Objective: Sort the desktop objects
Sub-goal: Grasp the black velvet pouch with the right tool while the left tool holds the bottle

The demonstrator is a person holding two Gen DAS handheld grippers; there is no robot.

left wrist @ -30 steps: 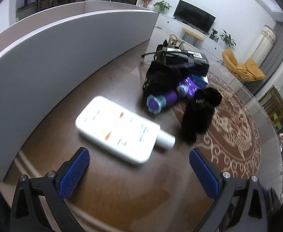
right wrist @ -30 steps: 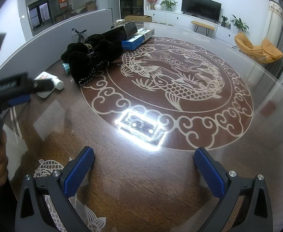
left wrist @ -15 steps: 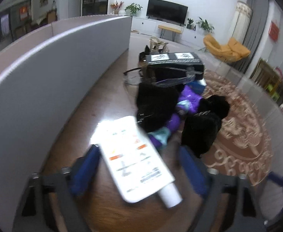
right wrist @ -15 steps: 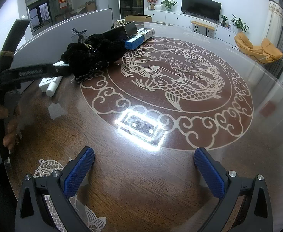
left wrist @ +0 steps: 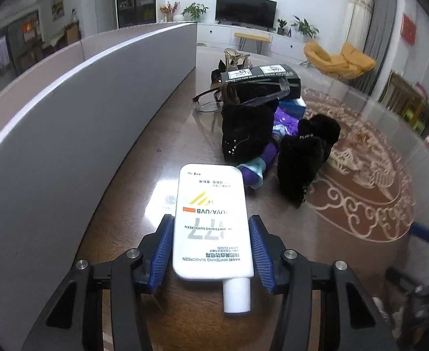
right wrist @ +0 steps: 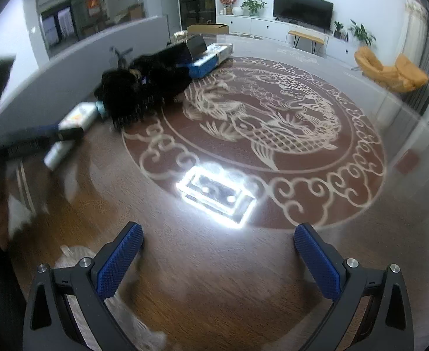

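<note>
Now the left gripper (left wrist: 211, 251) is closing around a white tube (left wrist: 211, 225) of sunscreen — its 2 blue pads sit on both sides of the tube, very close, but I cannot tell if they press it yet. The tube lies flat on the brown table (left wrist: 121, 204), cap end toward the camera, near a grey wall (left wrist: 68, 122). Just past it sits a heap — black fuzzy things (left wrist: 246, 131), something purple (left wrist: 258, 169), glasses (left wrist: 211, 99) and a black box (left wrist: 261, 74). The right gripper (right wrist: 219, 256) hangs wide open over bare table, with nothing between its pads.
</note>
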